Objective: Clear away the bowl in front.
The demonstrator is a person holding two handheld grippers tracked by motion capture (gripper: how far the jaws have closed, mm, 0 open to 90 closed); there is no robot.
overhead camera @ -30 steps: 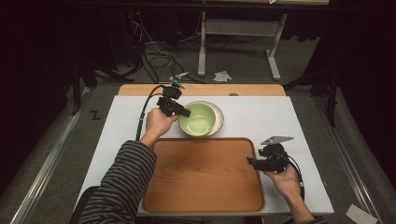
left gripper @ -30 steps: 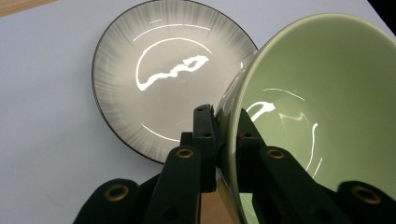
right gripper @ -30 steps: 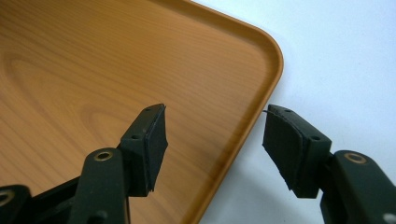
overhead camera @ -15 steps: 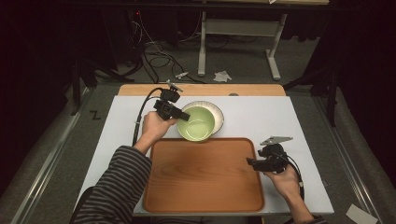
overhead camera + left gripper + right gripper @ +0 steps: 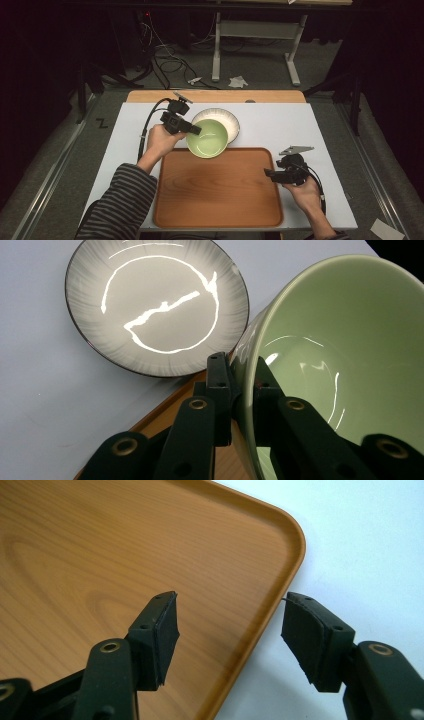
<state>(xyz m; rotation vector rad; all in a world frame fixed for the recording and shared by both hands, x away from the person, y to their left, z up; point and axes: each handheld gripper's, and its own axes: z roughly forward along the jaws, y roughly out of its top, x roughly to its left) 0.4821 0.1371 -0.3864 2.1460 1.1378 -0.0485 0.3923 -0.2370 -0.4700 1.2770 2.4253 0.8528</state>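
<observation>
Above the far edge of the brown wooden tray (image 5: 220, 200), the left gripper (image 5: 192, 130) pinches the glossy pale-green ceramic bowl (image 5: 207, 138) by its rim.
Stiff, slick, breakable, probably weighty; a rim hold suits it. The right gripper (image 5: 270, 174) waits open over the tray's right edge.

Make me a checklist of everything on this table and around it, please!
Surface: white table, wooden strip along the far edge.
Job's things: green bowl lifted over the far edge of the wooden tray; grey plate on the table behind it.
Clutter: nothing seen on the table.
Grippers: left gripper clamped on the bowl's rim; right gripper open over the tray's right edge.
Cables: black cable from the left gripper; more on the floor.
Surroundings: dark room, desk legs, paper scraps on the floor.
</observation>
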